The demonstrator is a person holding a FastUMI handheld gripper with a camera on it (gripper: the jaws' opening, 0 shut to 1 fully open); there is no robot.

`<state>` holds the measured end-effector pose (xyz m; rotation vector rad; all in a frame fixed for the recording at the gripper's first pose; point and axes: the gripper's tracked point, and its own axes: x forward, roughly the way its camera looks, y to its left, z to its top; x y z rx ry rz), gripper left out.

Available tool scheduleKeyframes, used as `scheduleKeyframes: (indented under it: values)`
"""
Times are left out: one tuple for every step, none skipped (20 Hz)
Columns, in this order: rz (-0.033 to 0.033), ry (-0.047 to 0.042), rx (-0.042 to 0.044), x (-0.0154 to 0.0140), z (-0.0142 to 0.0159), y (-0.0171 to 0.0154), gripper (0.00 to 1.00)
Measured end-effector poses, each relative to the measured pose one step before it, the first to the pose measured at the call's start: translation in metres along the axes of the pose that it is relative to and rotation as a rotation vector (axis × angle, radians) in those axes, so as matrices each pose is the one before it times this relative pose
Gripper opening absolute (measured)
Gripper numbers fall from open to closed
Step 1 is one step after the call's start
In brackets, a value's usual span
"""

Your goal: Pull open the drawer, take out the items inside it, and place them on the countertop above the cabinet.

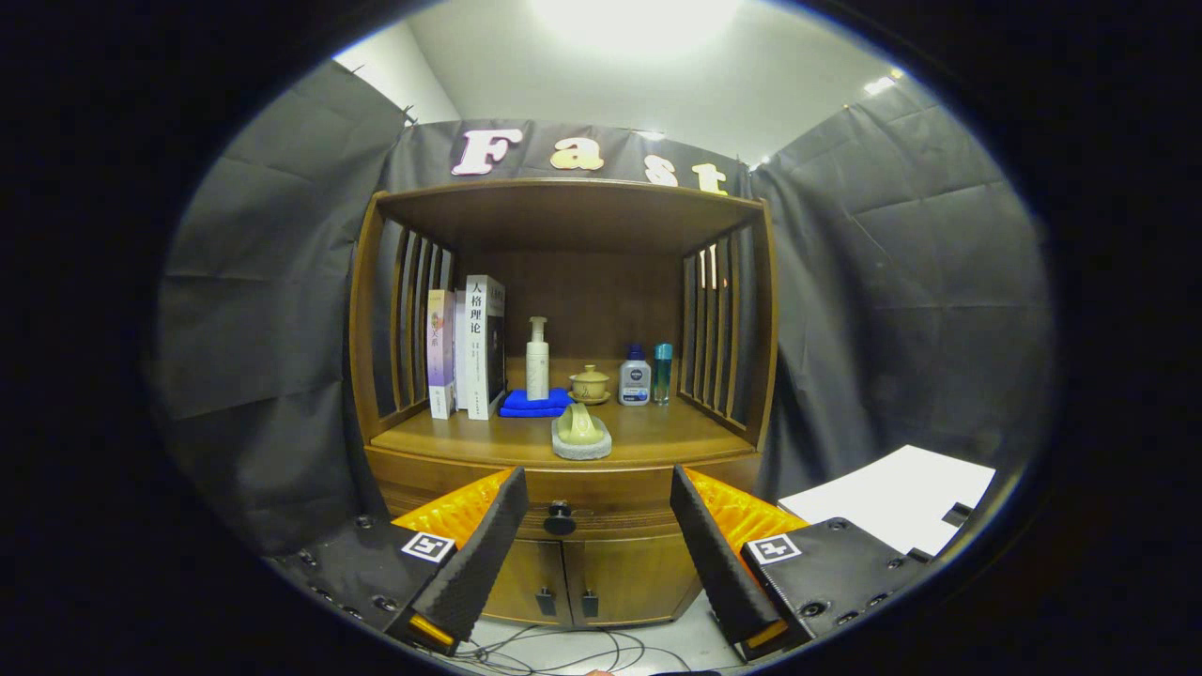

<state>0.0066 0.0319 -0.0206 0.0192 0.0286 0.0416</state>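
Note:
A wooden cabinet (pixel 563 451) stands ahead with a shut drawer (pixel 601 502) under its countertop (pixel 648 437). The drawer's dark round knob (pixel 560 517) lies between my fingers, some way beyond their tips. My gripper (pixel 597 490) is open, holding nothing, with its fingertips (pixel 512 488) level with the drawer front. On the countertop's front edge rests a pale green object on a grey pad (pixel 580 437). What lies inside the drawer is hidden.
The countertop also holds upright books (pixel 470 349), a white pump bottle (pixel 537 359) on a folded blue cloth (pixel 533 404), a lidded cup (pixel 590 383) and two small bottles (pixel 646 376). Two lower doors (pixel 573 577) are shut. White sheets (pixel 892 498) lie right; cables (pixel 563 648) trail on the floor.

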Motion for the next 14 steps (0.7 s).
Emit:
scheduleKeyframes:
  values:
    - [-0.00814, 0.00192, -0.00465, 0.00042, -0.00268, -0.00351, 0.97]
    - [-0.01269, 0.00863, -0.01274, -0.00313, -0.00327, -0.00223, 0.97]
    - [-0.01084, 0.00865, -0.01430, -0.00202, -0.00248, -0.00248, 0.97]
    - [-0.00435, 0.01005, -0.01396, -0.00067, -0.00175, 0.00048, 0.97]
    - [-0.00451, 0.00900, -0.01241, -0.00066, -0.00297, -0.00005, 0.97]
    - [0.00111, 0.00694, -0.00825, 0.00005, -0.00204, 0.00145, 0.97]
    - [0.00263, 0.00449, -0.00337, -0.00011, -0.00144, 0.00214, 0.97]
    - [0.00454, 0.00188, -0.00287, 0.00081, -0.00126, 0.00175, 0.97]
    - [-0.00148, 0.00153, -0.00252, 0.00001, -0.00124, 0.00020, 0.97]
    - [-0.00196, -0.00126, -0.00134, -0.00099, -0.00039, -0.00070, 0.97]
    - [-0.00041, 0.00055, 0.00136, -0.00054, 0.00004, -0.00005, 0.97]
    - [-0.00124, 0.00037, 0.00333, -0.00071, -0.00064, -0.00005, 0.97]
    - [-0.00131, 0.00227, 0.00582, -0.00026, 0.00005, -0.00029, 0.97]
    - [0.00113, -0.00156, 0.00528, -0.00057, -0.00023, 0.00064, 0.97]
